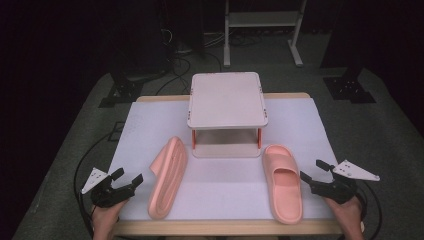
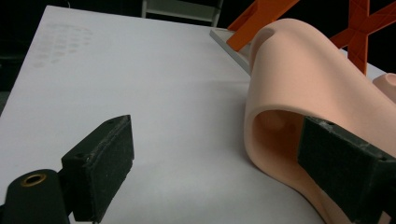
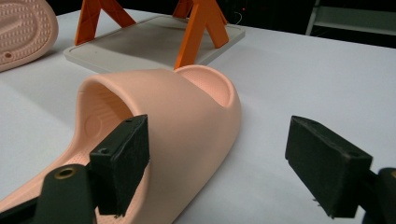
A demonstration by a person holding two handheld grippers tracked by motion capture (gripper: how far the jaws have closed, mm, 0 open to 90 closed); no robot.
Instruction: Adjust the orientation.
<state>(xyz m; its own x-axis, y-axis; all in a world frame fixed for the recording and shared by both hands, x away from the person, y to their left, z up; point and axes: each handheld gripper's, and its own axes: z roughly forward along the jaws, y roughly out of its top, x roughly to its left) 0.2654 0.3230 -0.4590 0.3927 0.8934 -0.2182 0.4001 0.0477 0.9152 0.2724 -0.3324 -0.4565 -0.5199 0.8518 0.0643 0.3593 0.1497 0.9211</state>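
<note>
Two pink slide sandals lie on the white table. The left sandal rests tipped on its side; the right sandal sits flat, sole down. My left gripper is open near the table's front left, just left of the tipped sandal, with nothing between its pads. At the front right, my right gripper is open beside the flat sandal's right edge, apart from it. A small two-tier rack with a pale top and orange legs stands behind the sandals.
The table top has bare white surface between the sandals and along its far corners. Cables trail from both grippers off the table edges. A white frame stand is on the dark floor beyond.
</note>
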